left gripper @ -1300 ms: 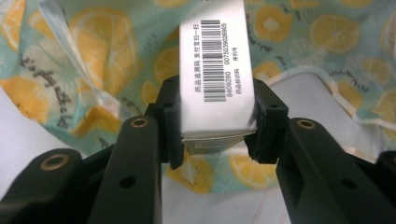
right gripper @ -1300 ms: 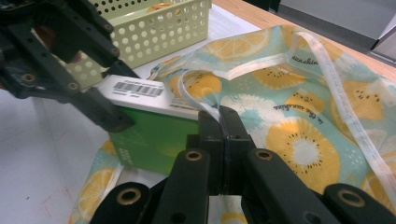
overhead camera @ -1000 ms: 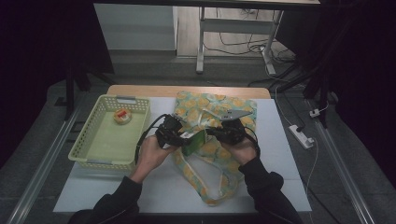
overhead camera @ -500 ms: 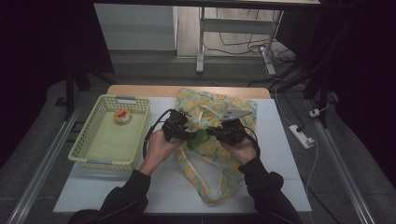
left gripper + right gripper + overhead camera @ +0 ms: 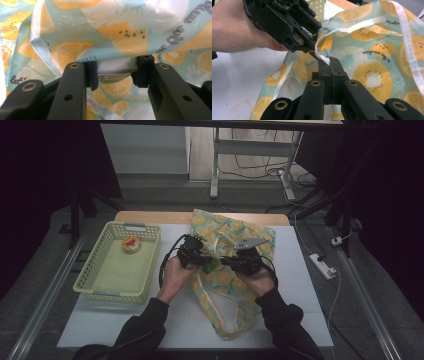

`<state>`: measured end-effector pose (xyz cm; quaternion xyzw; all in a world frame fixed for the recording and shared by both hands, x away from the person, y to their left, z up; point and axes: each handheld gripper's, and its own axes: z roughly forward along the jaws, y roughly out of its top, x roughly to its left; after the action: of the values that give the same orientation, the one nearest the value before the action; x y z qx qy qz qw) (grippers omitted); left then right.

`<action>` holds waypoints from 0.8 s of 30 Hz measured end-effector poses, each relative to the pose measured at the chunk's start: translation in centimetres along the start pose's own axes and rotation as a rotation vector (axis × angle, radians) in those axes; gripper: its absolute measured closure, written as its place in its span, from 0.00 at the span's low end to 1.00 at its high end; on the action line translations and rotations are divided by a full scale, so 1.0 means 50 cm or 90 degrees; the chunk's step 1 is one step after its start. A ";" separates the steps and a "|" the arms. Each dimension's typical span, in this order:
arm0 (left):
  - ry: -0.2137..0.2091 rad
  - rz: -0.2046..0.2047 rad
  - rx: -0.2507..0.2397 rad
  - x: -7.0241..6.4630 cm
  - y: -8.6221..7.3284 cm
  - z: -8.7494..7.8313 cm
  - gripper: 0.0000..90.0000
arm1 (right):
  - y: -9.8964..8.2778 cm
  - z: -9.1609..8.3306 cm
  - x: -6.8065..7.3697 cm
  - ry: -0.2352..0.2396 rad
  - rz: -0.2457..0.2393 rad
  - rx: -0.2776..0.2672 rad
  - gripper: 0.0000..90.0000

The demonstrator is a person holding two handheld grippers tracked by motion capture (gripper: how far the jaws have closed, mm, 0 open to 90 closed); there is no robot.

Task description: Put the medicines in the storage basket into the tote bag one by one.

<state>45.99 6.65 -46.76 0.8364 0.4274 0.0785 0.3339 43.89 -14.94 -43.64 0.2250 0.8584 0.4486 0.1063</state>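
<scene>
A fruit-print cloth bag [image 5: 235, 232] lies on the white table [image 5: 125, 320]. My right gripper [image 5: 227, 261] is shut on the bag's white-trimmed rim [image 5: 323, 58] and holds it up. In the right gripper view those jaws [image 5: 329, 62] press flat together on the trim. My left gripper [image 5: 206, 262] is shut on a small green box [image 5: 213, 265], right at the lifted rim and almost touching the right gripper. In the left gripper view the box [image 5: 115, 68] shows white and silver between the pads [image 5: 116, 72], under a fold of the bag [image 5: 100, 25].
A pale green basket [image 5: 95, 285] stands at the table's left with a small round orange-and-white item [image 5: 131, 244] in its far end. A power strip [image 5: 322, 266] lies on the floor off the right edge. The bag's long handles [image 5: 227, 320] trail toward the front edge.
My left gripper has carried the green box to the right, up to the bag's lifted rim and the right gripper. The right gripper has stayed put.
</scene>
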 end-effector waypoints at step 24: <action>0.033 -0.002 -0.037 0.003 0.014 0.036 0.66 | -0.001 0.002 -0.001 -0.010 -0.001 0.002 1.00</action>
<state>47.29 5.58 -47.69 0.8236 0.4346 0.1116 0.3469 43.95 -14.93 -43.75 0.2279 0.8586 0.4450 0.1134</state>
